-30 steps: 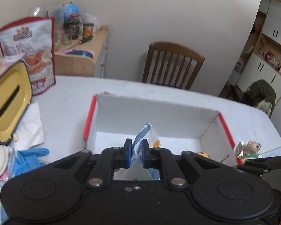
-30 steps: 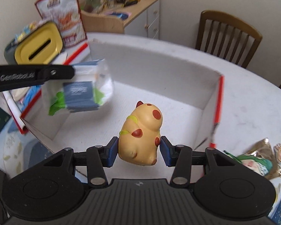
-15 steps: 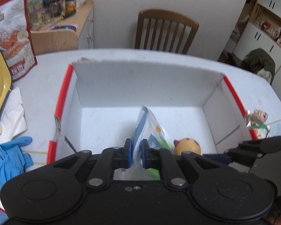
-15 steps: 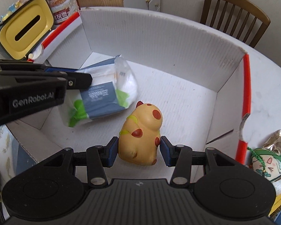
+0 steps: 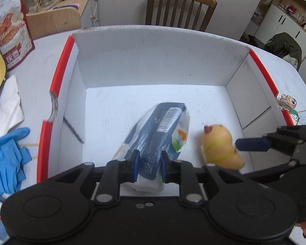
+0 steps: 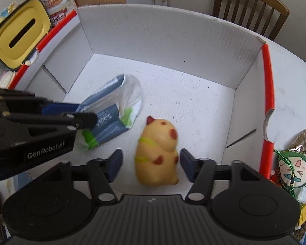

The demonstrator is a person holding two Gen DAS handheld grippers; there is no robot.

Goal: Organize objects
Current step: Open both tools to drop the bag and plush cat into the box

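White cardboard box [image 5: 153,61] with snack packet [image 5: 159,130] and yellow toy [image 6: 157,149] inside, between opening left tongs [image 5: 148,164] and right tongs [image 6: 151,165]

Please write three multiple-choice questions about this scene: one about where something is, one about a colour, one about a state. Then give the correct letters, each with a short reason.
1. Where is the yellow toy?
A. inside the white box
B. on the chair
C. on the blue glove

2. What colour are the edges of the box?
A. green
B. red
C. black

3. How is the right gripper with the toy?
A. clamped tightly on it
B. far outside the box
C. jaws apart, toy loose between them

Answers:
1 A: the toy rests on the box floor, beside the blue and white packet.
2 B: red strips run along both side edges.
3 C: gaps show on both sides of the toy as the jaws are opening.
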